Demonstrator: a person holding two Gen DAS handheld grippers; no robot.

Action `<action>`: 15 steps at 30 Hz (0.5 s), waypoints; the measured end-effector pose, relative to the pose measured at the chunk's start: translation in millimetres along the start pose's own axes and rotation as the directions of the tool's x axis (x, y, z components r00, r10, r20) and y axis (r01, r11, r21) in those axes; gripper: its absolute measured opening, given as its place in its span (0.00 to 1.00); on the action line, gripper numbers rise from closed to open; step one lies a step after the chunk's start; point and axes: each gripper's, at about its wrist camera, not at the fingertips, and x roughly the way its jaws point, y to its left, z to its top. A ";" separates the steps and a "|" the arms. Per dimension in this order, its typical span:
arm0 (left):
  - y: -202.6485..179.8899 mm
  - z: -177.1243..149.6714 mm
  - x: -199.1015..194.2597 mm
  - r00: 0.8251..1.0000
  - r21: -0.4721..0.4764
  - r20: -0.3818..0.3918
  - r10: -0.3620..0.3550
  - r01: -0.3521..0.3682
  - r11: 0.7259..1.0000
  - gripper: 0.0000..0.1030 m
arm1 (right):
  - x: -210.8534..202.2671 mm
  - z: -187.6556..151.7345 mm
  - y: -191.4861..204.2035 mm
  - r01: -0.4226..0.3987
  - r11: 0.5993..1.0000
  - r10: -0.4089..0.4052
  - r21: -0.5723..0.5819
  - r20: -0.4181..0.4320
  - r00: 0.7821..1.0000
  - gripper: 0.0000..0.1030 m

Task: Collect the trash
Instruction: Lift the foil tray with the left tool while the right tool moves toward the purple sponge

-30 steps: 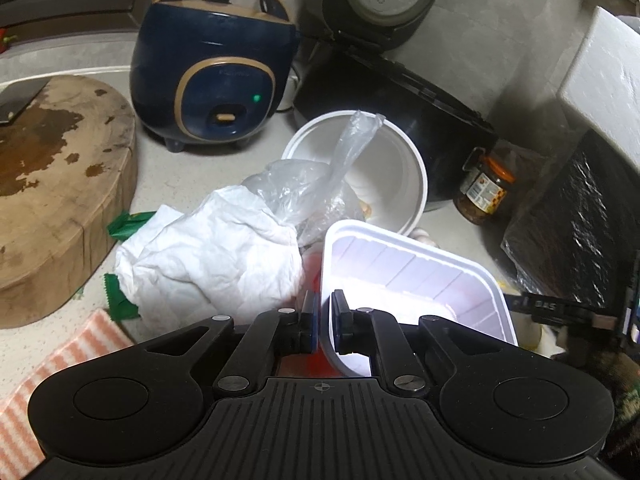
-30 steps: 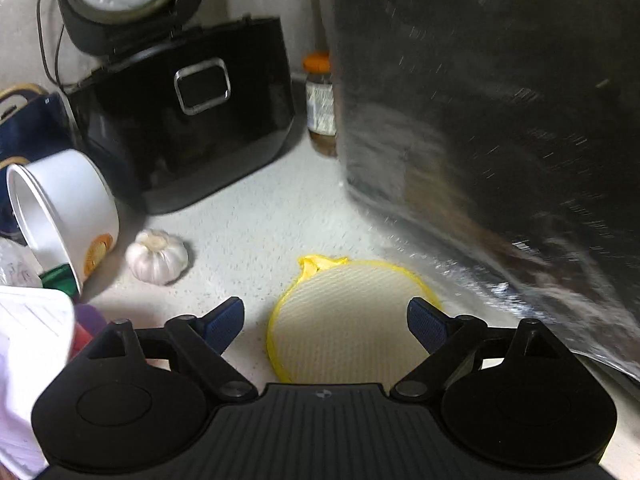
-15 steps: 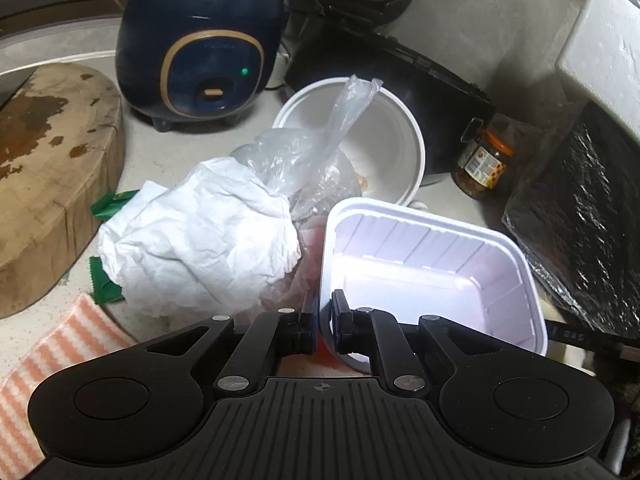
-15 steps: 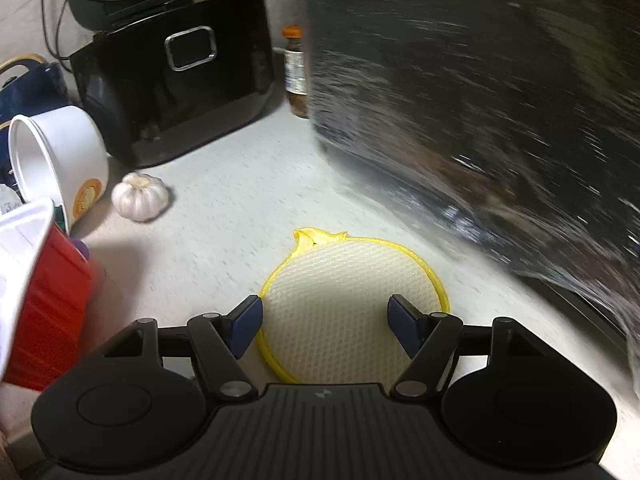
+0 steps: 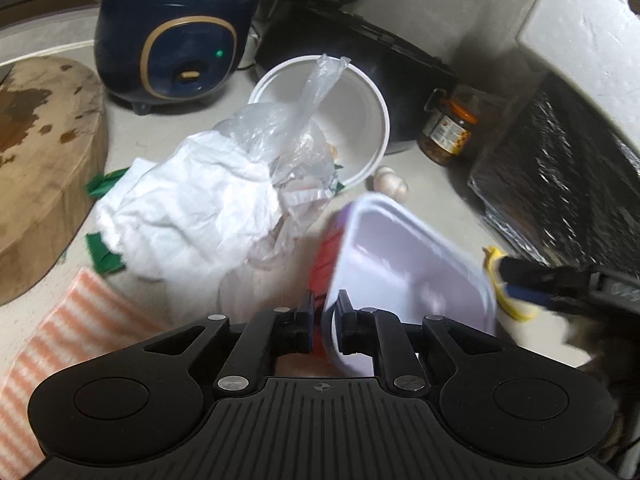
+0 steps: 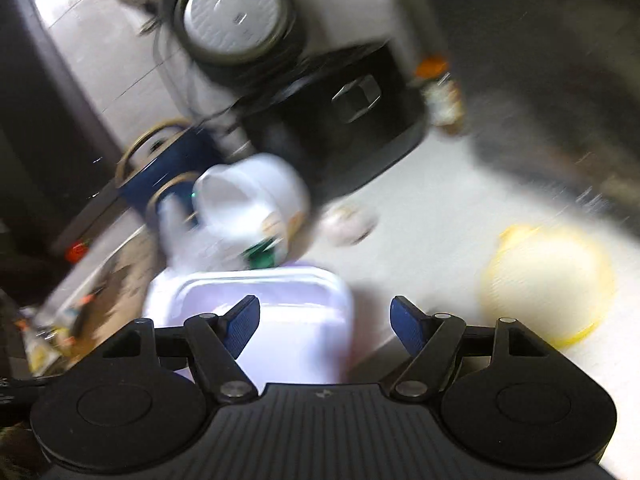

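From my left wrist view, my left gripper [image 5: 323, 312] has the near wall of the white rectangular tub [image 5: 404, 276] between its jaws, which are opening; the tub tilts, its red outside showing at the left edge, and I cannot tell whether the pads still press on the wall. Left of the tub lie a crumpled white paper wad [image 5: 188, 208] and a clear plastic bag [image 5: 296, 136], whose tip rises in front of the round white cup [image 5: 360, 112] lying on its side. A garlic bulb [image 5: 392, 182] sits near the cup on the counter [image 5: 440, 196]. My right gripper [image 5: 516, 280] shows at the right edge. From my right wrist view, blurred, my right gripper's jaws stand wide and are opening slightly, holding nothing; the tub lies below its left finger [image 6: 240, 322], and a yellow-rimmed round lid [image 6: 548, 280] lies on the counter to the right.
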 end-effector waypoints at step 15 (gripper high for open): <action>60.6 2.1 8.4 0.990 -0.131 0.051 0.132 -0.124 0.984 0.13 | 40.7 -19.0 70.6 -0.047 0.990 0.041 -0.135 -0.043 0.998 0.80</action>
